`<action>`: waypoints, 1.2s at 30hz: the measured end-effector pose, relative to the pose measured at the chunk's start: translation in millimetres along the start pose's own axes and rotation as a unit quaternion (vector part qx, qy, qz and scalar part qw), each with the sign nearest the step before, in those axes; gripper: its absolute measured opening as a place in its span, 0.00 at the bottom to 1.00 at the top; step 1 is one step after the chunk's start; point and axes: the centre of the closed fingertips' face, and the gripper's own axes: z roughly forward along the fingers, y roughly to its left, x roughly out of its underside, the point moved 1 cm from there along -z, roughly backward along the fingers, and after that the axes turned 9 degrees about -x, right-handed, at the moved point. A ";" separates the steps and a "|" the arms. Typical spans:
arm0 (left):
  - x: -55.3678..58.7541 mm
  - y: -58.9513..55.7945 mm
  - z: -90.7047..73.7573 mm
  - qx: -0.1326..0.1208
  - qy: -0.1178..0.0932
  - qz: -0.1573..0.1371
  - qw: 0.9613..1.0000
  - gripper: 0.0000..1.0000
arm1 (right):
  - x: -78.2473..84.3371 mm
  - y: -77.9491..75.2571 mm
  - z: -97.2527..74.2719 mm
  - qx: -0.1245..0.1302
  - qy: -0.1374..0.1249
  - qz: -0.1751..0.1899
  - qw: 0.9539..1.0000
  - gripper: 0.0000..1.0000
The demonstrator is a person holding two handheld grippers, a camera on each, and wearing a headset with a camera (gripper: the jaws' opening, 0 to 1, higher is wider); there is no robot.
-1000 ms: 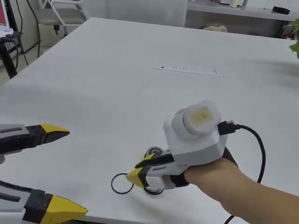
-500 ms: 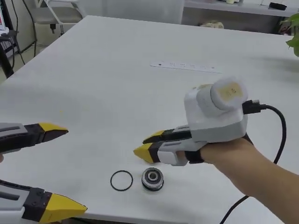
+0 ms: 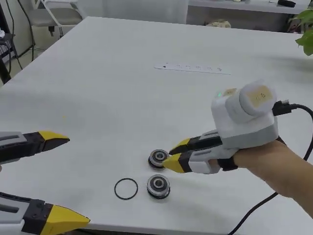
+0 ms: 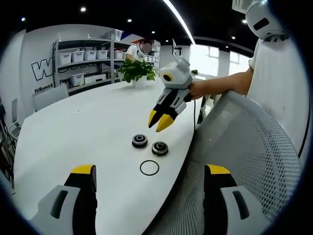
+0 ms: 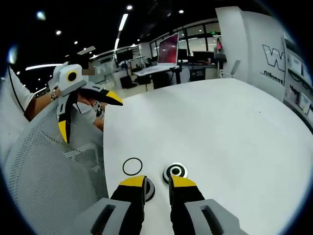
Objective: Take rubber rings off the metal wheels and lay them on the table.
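Two metal wheels lie near the table's front edge, a far wheel [image 3: 157, 157] and a near wheel [image 3: 158, 186]. A loose black rubber ring [image 3: 126, 188] lies flat just left of the near wheel. My right gripper [image 3: 173, 155] hovers with its yellow tips right beside the far wheel, jaws a little apart and nothing between them. In the right gripper view the far wheel [image 5: 175, 171] sits just ahead of the tips, the near wheel [image 5: 147, 189] is half hidden by a jaw, and the ring [image 5: 132, 166] lies to the left. My left gripper [image 3: 73, 180] is wide open at the lower left.
A thin strip with small marks [image 3: 191, 68] lies on the white table [image 3: 122, 88] far back. A mesh chair back [image 4: 244, 147] stands close against the table's front edge. A cable [image 3: 264, 200] trails from my right gripper.
My right gripper has lifted off the near wheel and ring, swung right, and come down beside the far wheel. The near wheel and ring now lie uncovered. My left gripper has stayed put.
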 end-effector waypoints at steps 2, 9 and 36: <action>-0.3 -1.0 0.1 0.002 0.000 0.001 1.000 0.88 | 4.5 0.9 0.3 -0.007 0.007 0.000 1.000 0.16; -2.7 -2.6 0.8 0.007 0.000 0.026 1.000 0.87 | 29.3 4.4 5.6 -0.027 0.061 -0.005 0.998 0.17; -71.3 -29.2 55.4 0.101 -0.039 0.121 0.987 0.68 | 45.2 14.9 18.4 -0.061 0.088 -0.034 0.994 0.21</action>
